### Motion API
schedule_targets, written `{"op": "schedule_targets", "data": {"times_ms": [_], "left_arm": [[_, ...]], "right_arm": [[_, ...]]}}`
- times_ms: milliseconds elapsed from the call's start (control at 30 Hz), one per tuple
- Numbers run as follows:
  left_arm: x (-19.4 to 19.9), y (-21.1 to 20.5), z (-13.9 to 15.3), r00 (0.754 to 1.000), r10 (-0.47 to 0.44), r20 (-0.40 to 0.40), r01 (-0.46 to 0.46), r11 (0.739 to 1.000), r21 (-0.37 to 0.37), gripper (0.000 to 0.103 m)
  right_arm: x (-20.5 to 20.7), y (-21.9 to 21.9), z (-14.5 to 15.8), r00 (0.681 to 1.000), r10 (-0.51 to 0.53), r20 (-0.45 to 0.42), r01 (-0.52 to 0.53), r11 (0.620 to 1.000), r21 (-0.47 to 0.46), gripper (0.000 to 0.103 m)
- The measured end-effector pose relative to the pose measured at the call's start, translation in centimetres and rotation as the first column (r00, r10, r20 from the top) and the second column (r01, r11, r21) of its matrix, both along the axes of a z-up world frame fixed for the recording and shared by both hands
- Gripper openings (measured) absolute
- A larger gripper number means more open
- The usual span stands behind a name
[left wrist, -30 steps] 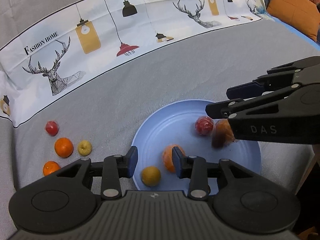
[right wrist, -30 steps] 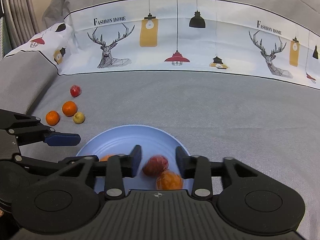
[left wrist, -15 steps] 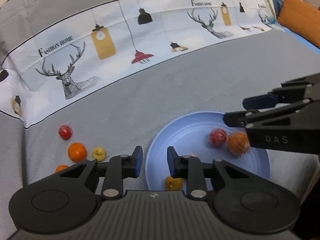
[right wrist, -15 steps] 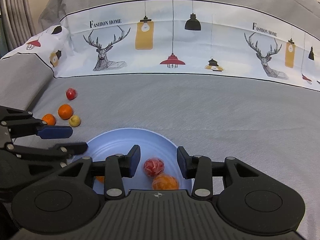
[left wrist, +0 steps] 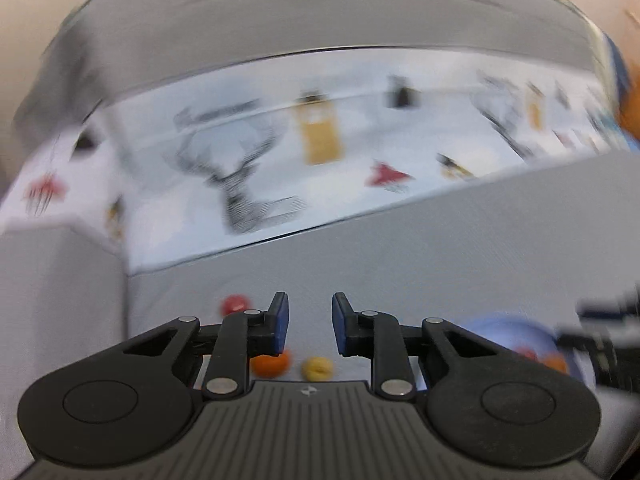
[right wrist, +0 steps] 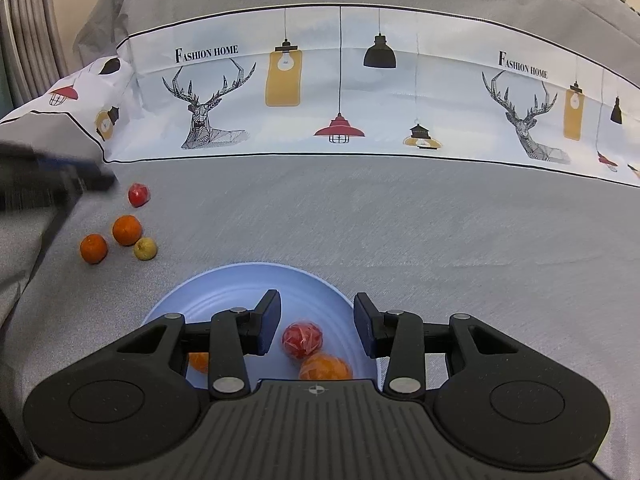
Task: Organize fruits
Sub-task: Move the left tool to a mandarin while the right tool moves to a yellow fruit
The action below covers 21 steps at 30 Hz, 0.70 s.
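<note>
A blue plate (right wrist: 224, 292) lies on the grey cover and holds a red fruit (right wrist: 302, 339), an orange (right wrist: 324, 367) and another orange (right wrist: 199, 361). My right gripper (right wrist: 316, 320) hangs open and empty above the plate. Left of the plate lie a red fruit (right wrist: 139, 195), two oranges (right wrist: 127, 230) (right wrist: 93, 248) and a yellow fruit (right wrist: 145, 249). My left gripper (left wrist: 310, 322) is open and empty above these loose fruits: red fruit (left wrist: 234, 304), orange (left wrist: 270, 364), yellow fruit (left wrist: 317, 368). The left wrist view is blurred; the plate (left wrist: 508, 330) shows at its right.
A white printed cloth band with deer and lamps (right wrist: 360, 92) runs along the back. A raised grey cushion (left wrist: 60, 300) borders the fruits on the left. My left gripper (right wrist: 52, 176) shows as a blur at the right wrist view's left edge.
My left gripper has swung left, away from the plate, to above the loose fruits, its jaws a little wider. My right gripper has opened wider over the plate.
</note>
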State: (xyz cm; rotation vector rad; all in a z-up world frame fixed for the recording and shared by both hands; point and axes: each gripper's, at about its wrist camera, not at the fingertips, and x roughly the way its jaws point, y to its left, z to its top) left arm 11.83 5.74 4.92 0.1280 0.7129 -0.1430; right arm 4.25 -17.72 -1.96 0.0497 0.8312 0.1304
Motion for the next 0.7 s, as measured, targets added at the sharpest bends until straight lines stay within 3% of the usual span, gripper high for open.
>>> {"op": "schedule_targets", "data": {"times_ms": [100, 167, 200, 233, 267, 367, 567, 700], "left_arm": [[2.0, 5.4, -0.9, 0.984, 0.153, -0.094, -0.168, 0.971, -0.17, 0.027], [2.1, 7.7, -2.6, 0.964, 0.218, -0.156, -0.248, 0.945, -0.215, 0.026], [2.5, 8.8, -3.7, 0.933, 0.264, -0.246, -0.32, 0.919, -0.23, 0.026], [2.7, 9.7, -4.0, 0.916, 0.289, -0.278, -0.363, 0.892, -0.269, 0.026], [2.9, 10.1, -4.0, 0.914, 0.295, -0.277, -0.37, 0.887, -0.277, 0.027], [3.5, 9.0, -4.4, 0.919, 0.274, -0.284, -0.34, 0.915, -0.216, 0.041], [4.8, 6.6, -6.2, 0.914, 0.257, -0.313, -0.292, 0.954, -0.071, 0.057], [4.8, 5.7, -7.7, 0.909, 0.251, -0.333, -0.257, 0.966, 0.025, 0.059]], "right_arm": [[0.0, 0.0, 0.0, 1.0, -0.004, 0.001, 0.004, 1.0, 0.001, 0.043], [0.0, 0.1, 0.1, 1.0, -0.002, 0.004, 0.002, 1.0, 0.004, 0.043], [0.0, 0.2, 0.1, 1.0, -0.001, 0.004, 0.001, 1.0, 0.004, 0.043], [0.1, 0.2, 0.1, 1.0, 0.0, 0.004, 0.0, 1.0, 0.006, 0.043], [0.1, 0.3, 0.1, 1.0, 0.003, 0.004, -0.003, 1.0, 0.009, 0.043], [0.3, 0.9, 0.3, 1.0, 0.02, 0.01, -0.02, 1.0, 0.016, 0.043], [0.9, 2.2, 0.1, 0.999, 0.047, 0.002, -0.047, 0.998, 0.038, 0.043], [1.2, 3.6, 0.1, 0.997, 0.083, -0.003, -0.082, 0.996, 0.046, 0.043]]}}
